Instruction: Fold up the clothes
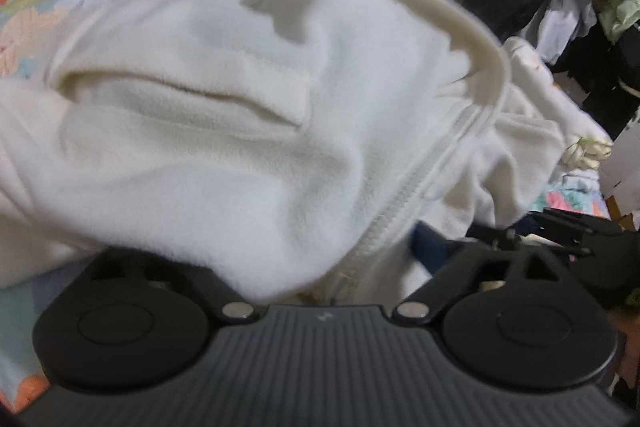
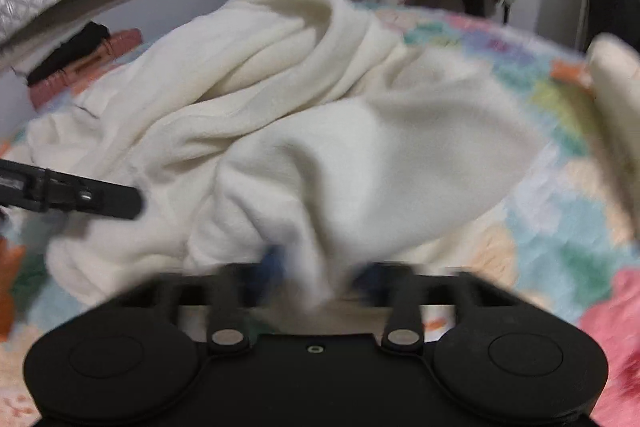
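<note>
Only the left view shows the cream fleece jacket's [image 1: 248, 115] zipper [image 1: 432, 171]. The right gripper [image 2: 320, 267] pinches fleece between blurred blue fingers [image 2: 274, 259]. The left gripper's [image 1: 324, 267] fingers are hidden under cloth, so I cannot tell its state.

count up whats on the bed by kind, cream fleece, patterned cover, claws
cream fleece garment: 1
patterned bed cover: 1
claws: 2, left claw and right claw, each with fleece bunched between its fingers
total: 4
</note>
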Motion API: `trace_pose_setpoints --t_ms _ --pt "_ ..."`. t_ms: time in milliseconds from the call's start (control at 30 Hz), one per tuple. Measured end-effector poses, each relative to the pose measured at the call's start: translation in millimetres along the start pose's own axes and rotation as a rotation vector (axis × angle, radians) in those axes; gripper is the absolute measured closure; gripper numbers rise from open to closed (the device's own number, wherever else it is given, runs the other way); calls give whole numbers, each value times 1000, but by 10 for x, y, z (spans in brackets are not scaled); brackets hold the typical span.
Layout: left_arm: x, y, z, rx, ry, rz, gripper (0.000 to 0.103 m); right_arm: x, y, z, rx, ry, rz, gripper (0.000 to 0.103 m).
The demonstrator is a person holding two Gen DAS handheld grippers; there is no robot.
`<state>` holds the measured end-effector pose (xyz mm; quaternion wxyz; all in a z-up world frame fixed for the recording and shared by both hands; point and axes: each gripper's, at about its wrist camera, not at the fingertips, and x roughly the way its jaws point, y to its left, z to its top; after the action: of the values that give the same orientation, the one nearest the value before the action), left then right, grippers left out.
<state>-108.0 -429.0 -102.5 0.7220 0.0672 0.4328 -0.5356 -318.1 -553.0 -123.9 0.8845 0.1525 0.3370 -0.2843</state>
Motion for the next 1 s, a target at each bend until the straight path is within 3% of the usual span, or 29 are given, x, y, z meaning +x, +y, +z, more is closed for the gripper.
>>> trace_pose_setpoints --t_ms 67,267,400,567,633,700,733,833,933,1000 --pt "-53 4 2 -7 -13 -13 43 -128 -49 58 2 -42 -45 85" --pt "-106 -32 -4 -23 -16 -10 44 -554 -191 216 -86 -162 -258 85" --pt "-161 -47 4 -32 -7 -2 44 -817 -584 235 -50 -169 -384 85" --pt "-263 -98 -32 17 13 29 43 -944 -1018 148 -81 -99 -394 86" --pt "-308 -161 -51 55 14 52 42 -947 -1089 78 -86 -106 -435 86" --pt "-351 -219 -73 84 8 72 40 -939 -1182 50 -55 -118 -484 89" --pt "-368 -234 -89 86 7 74 40 -922 -1238 44 -31 -123 -506 96" --pt "-371 -208 -178 61 26 51 27 -889 -1448 71 79 -112 -565 95" --pt "-286 -258 -243 46 30 60 16 -954 -1576 42 206 -100 -476 94" --pt "-191 -315 -247 49 22 77 10 -1091 -1491 0 225 -115 -449 91"
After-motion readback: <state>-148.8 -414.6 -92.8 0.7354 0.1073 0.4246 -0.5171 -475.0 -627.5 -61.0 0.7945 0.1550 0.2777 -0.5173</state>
